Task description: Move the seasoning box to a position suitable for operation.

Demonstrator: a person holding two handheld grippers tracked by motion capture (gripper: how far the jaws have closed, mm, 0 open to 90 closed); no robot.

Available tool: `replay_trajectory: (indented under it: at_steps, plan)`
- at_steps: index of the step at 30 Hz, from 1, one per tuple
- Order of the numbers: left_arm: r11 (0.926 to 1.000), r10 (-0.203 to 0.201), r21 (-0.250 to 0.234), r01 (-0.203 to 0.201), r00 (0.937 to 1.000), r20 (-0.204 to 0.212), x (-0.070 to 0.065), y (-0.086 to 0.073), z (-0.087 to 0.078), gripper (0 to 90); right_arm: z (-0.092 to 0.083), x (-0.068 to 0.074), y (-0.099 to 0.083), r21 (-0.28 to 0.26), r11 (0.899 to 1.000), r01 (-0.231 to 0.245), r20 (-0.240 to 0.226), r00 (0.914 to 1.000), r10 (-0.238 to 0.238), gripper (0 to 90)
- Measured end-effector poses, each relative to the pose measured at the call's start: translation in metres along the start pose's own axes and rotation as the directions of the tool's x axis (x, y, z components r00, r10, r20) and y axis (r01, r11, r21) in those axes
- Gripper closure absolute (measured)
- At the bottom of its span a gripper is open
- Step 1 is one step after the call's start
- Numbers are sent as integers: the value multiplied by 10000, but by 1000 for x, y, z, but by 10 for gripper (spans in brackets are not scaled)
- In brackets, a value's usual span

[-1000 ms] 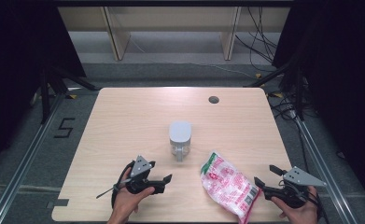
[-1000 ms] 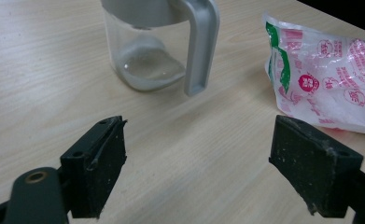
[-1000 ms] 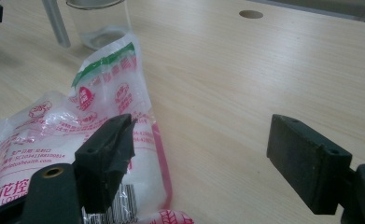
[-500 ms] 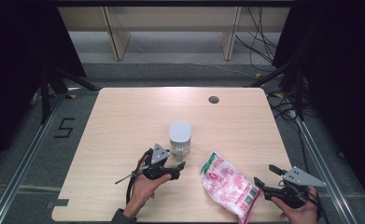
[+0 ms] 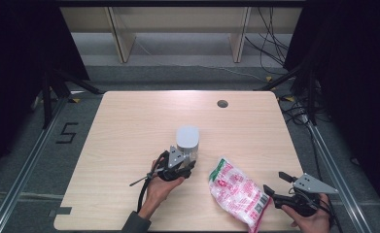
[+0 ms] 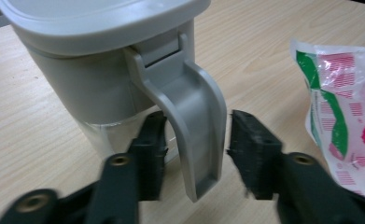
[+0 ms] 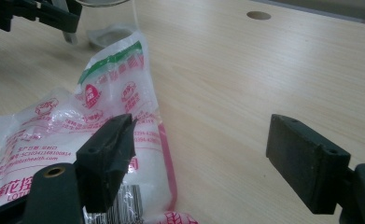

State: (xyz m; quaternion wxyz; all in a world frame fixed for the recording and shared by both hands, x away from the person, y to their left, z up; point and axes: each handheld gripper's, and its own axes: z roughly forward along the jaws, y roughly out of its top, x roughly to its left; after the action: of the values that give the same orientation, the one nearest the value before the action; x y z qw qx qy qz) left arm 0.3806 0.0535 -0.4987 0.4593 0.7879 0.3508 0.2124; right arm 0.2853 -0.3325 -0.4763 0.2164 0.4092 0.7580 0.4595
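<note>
A grey lidded jug (image 5: 187, 138) stands at the middle of the table, its clear lower part and curved grey handle (image 6: 196, 121) large in the left gripper view. My left gripper (image 5: 189, 168) (image 6: 196, 154) has a jaw on each side of that handle. Its jaws have just been closing, and thin gaps still show beside the pads. A clear bag of white grains with red and green print (image 5: 236, 191) (image 7: 63, 130) lies to the right of the jug. My right gripper (image 5: 276, 183) (image 7: 208, 154) stands open at the bag's near right end, one jaw over the bag's edge and the other over bare wood.
The wooden table (image 5: 129, 126) has a round cable hole (image 5: 222, 103) at the far right. Black cables trail from both grippers. Shelving legs and floor cables lie beyond the far edge. A "5" is marked on the floor (image 5: 67, 132) at the left.
My left hand has moved forward and to the right from the near edge up to the jug, and its jaws have narrowed around the handle. The right hand and bag stayed put.
</note>
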Motion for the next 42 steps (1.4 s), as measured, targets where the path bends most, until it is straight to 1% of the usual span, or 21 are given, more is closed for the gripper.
replay_trajectory:
  at_steps: [1,2,3,4,5,9,10,16,19,20,22,26,27,28,29,32,35,38,40,41,42]
  plan:
    - [9998,174,-116,-174,9998,-13,1,-1,1,657,0,0,0,22,10000,-11,2,10000,11,244]
    - [9996,118,-252,-119,9999,-41,-1,-1,1,667,1,-3,0,-28,9995,329,8,9995,-329,244]
    - [9992,374,-168,-375,9993,-88,0,-1,0,667,1,-3,0,-28,9995,329,8,9995,-329,244]
    - [9992,369,-158,-369,9993,14,1,-1,0,667,1,-4,0,-39,9993,363,31,9993,-363,244]
    - [9993,348,-121,-348,9994,-35,1,-1,-1,669,1,-3,0,-4,9997,254,-42,9997,-254,244]
    - [9995,290,-156,-292,9995,-126,9,-5,-5,667,2,-4,0,-62,9994,340,102,9994,-340,245]
    - [9997,200,-147,-203,9996,-216,10,-5,-7,665,1,-3,0,16,9996,297,-62,9995,-296,245]
    - [9996,126,-240,-143,9973,-725,23,-9,-12,662,1,-3,0,-6,9990,444,-25,9990,-444,245]
    - [9996,232,-102,-246,9924,-1210,31,-11,-15,659,1,-3,0,42,9993,363,-94,9993,-362,245]
    - [9998,169,-116,-185,9920,-1251,34,-11,-15,659,2,-3,0,74,9990,434,-4,9991,-434,245]
    - [9998,173,-100,-189,9905,-1361,37,-11,-16,661,1,-2,0,72,9992,391,-81,9992,-391,247]
    - [9999,-54,-164,26,9857,-1685,45,-12,-16,664,2,-3,0,112,9990,443,-60,9990,-442,247]
    - [9995,-222,-248,182,9848,-1725,46,-13,-15,665,2,-3,0,123,9991,403,-102,9991,-402,247]
    - [9999,-117,-134,94,9832,-1824,49,-13,-16,665,2,-3,0,107,9990,431,-79,9990,-430,247]
    - [9998,-181,-160,154,9822,-1871,50,-13,-16,666,2,-3,0,108,9989,451,-63,9990,-450,247]
    - [9998,196,-12,-205,9717,-2355,52,-13,-15,664,2,-3,0,118,9989,451,-69,9990,-450,247]
    - [10000,96,21,-94,9731,-2301,56,-13,-16,666,2,-3,0,132,9988,469,-75,9989,-468,248]
    - [9999,134,54,-125,9672,-2537,60,-15,-17,670,2,-3,0,134,9988,468,-71,9989,-467,248]
    - [10000,56,5,-57,9662,-2576,64,-16,-19,677,2,-3,0,139,9988,472,-70,9989,-471,248]
    - [9999,-115,-113,90,9684,-2491,65,-16,-18,682,2,-3,0,138,9988,477,-74,9988,-476,248]
    - [10000,-55,-35,47,9666,-2562,67,-17,-20,682,2,-3,0,138,9988,477,-74,9988,-476,248]
